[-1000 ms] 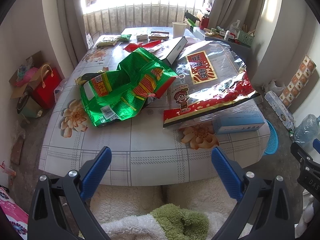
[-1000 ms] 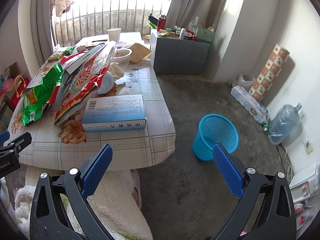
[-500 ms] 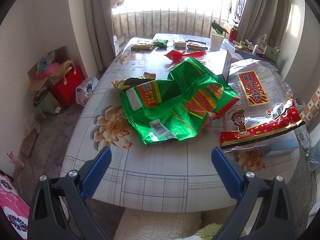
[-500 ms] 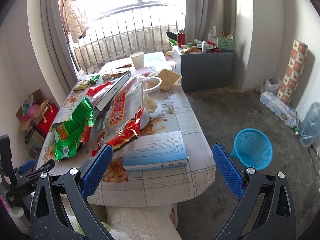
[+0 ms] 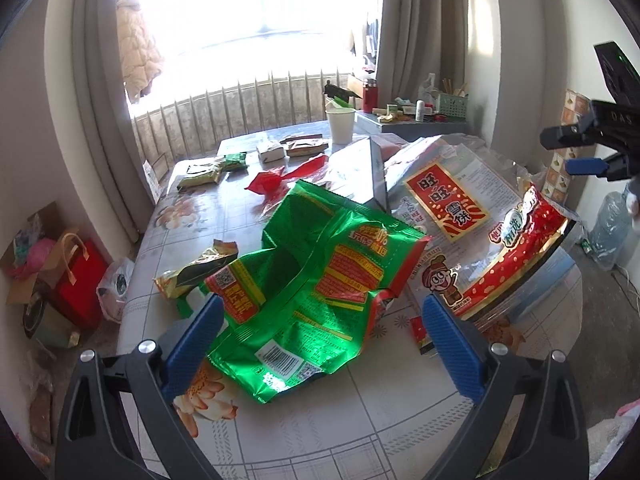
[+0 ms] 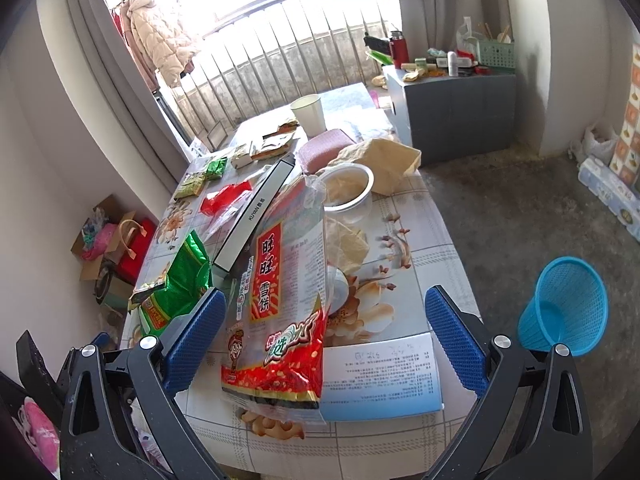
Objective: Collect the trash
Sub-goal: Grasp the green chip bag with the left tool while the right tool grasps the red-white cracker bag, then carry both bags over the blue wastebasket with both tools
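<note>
We hold the left gripper (image 5: pixel 320 332) low over the near end of the floral-print tablecloth table (image 5: pixel 400 408), jaws spread wide and empty, straddling the crumpled green foil snack bag (image 5: pixel 316 288). We judge this the approach to a first pick: the bag lies flat and loose, its near edge between the blue pads, so a short drop and squeeze should pinch a fold.

The right gripper (image 6: pixel 326 344) is likewise released, carrying nothing, and faces the large clear-and-red rice-cracker bag (image 6: pixel 276 320). That bag leans over the long white box (image 6: pixel 256 216) and drapes onto the pale blue book (image 6: pixel 384 376) at the table's near edge (the book probably is not trash, so we should grip plastic only).

Room for moving: the blue mesh wastebasket (image 6: pixel 564 312) stands on the bare floor to the right, well apart from the table, with an open path to it. Further trash sits behind: a red wrapper (image 5: pixel 276 178) and small green packets (image 5: pixel 212 168). The white paper cup (image 5: pixel 341 125) stands upright near the far end. Risk: stiff foil may slip from a shallow pinch.
</note>
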